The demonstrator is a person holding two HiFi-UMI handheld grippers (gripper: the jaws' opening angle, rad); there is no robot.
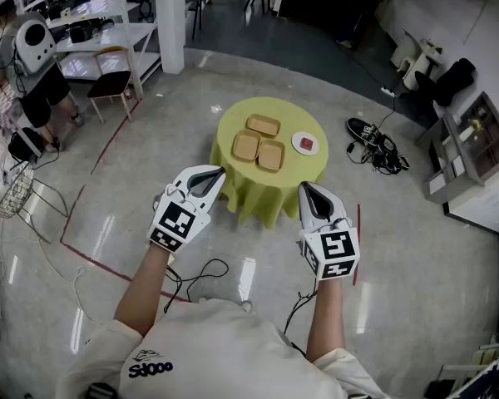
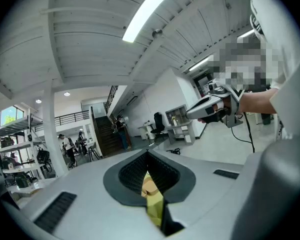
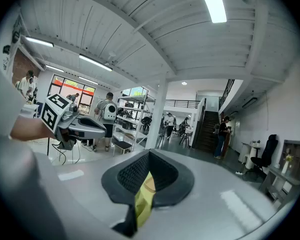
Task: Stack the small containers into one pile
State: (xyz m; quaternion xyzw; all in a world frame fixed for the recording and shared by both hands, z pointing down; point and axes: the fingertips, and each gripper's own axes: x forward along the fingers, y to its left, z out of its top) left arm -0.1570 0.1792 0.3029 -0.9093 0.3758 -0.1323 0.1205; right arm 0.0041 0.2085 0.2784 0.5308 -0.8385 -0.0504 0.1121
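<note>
Closest to the person, the left gripper (image 1: 209,177) and the right gripper (image 1: 309,194) were both shut tight with nothing in them, held up in the air. Farther off stood a round table (image 1: 258,198) with a yellow cloth. Three small containers (image 1: 246,145) lay on it, close together, not stacked yet. A little plate (image 1: 306,144) sat near them, maybe with food on it. Reaching in with the jaws shut could push a container off the edge or bump the plate.
</note>
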